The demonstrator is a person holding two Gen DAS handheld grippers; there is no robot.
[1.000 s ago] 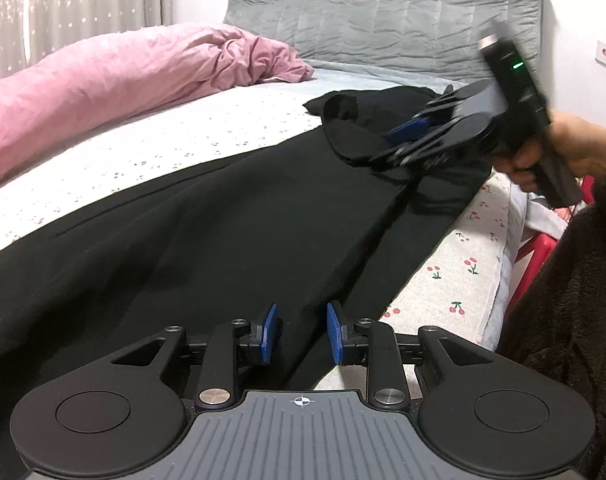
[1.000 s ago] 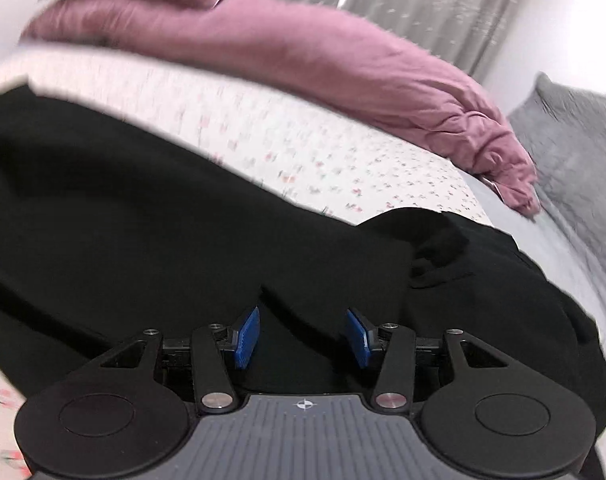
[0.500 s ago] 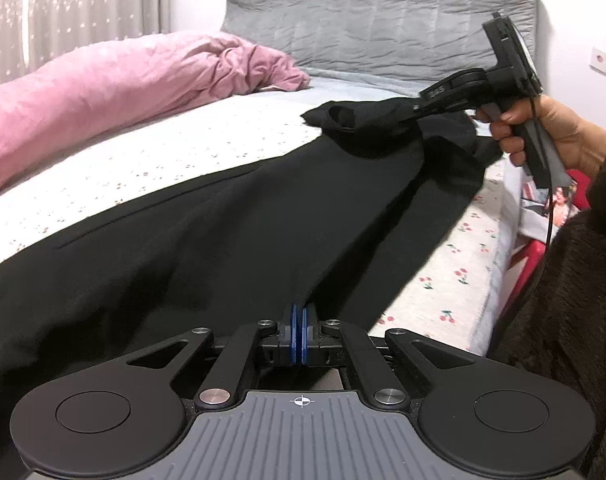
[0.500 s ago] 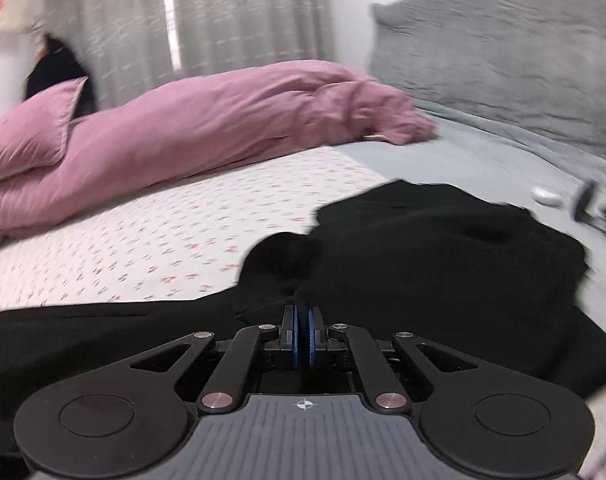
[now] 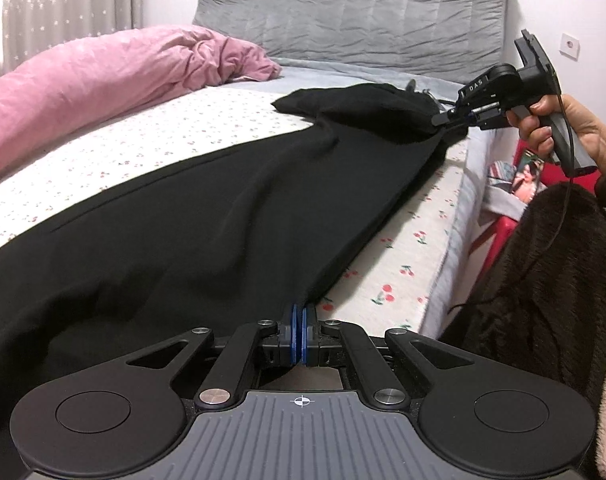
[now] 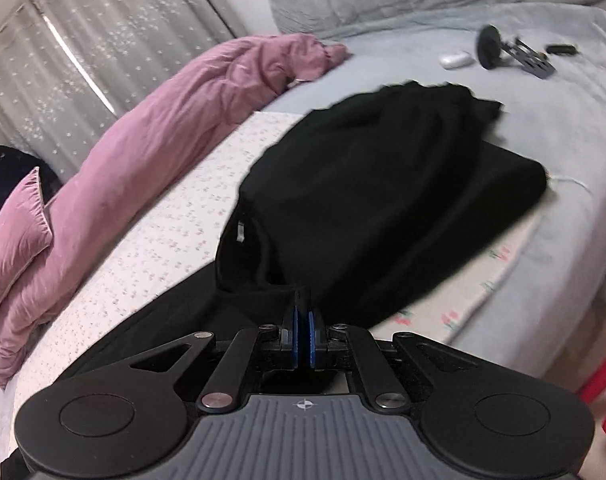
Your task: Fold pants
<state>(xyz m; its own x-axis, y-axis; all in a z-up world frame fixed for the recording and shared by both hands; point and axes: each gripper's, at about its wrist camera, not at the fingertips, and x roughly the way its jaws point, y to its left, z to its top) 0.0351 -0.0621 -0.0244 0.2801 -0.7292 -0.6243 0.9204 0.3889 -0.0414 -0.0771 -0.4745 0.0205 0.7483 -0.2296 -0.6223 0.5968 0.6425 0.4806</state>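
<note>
Along the near edge of the bed [image 5: 399, 256], black pants [image 5: 231, 200] lie stretched lengthwise, their right border running just inside the mattress edge, with bare flowered sheet to their left. Farther left, a pink duvet [image 5: 103, 80] is heaped well apart from them. The left gripper [image 5: 302, 336] sits low at the near end, its blue pads pressed together on the pants' edge. At the far end the right gripper [image 5: 443, 119], held level in the right hand [image 5: 567, 128], is clamped on the bunched fabric and holds it slightly off the bed. Beyond, on the grey cover near the headboard [image 5: 351, 20], lie a small white case [image 6: 457, 59] and a black stand [image 6: 511, 52].
</note>
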